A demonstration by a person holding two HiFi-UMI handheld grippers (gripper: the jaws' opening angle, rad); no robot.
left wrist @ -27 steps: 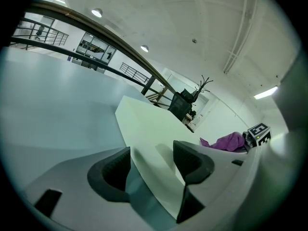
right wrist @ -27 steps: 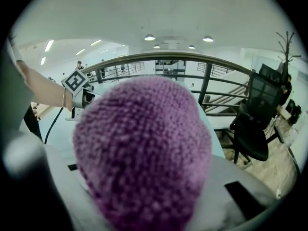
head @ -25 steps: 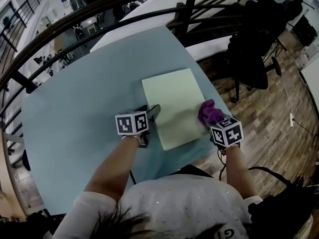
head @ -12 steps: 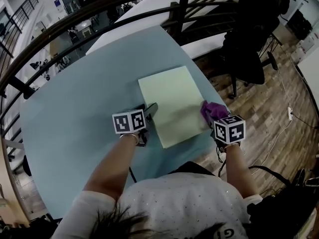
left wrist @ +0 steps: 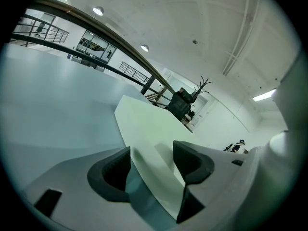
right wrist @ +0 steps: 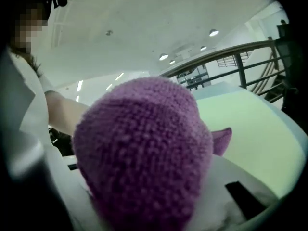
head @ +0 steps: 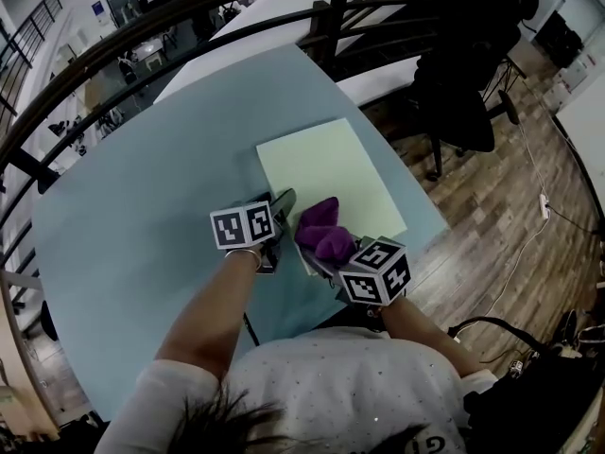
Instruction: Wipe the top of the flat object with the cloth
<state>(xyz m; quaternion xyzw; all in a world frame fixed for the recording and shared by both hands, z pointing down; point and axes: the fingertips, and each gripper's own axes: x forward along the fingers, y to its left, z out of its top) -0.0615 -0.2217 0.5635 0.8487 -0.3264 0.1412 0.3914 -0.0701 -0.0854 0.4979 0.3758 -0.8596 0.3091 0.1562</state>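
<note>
Two grippers are at the near end of the pale green board, which lies flat on the light-blue table. From the head view, its long axis runs away from the person, the far end leaning a little left, towards the dark curved railing.

Left gripper sits at the board's left long edge, near the close corner. Only its own view settles the jaws: they stand apart, one dark pad over the table, the other over the board, with the board's edge running up between them. Nothing is gripped there.

Right gripper comes in from the near side, clamped on the purple cloth. From the head view the cloth is a bunched lump on the board's near-left part, just beside the left gripper. The right gripper view adds the knobbly knit, which fills most of the picture and covers the jaws, with green board stretching off to the right behind it.

A black office chair stands on the wooden floor beyond the table's right side.
</note>
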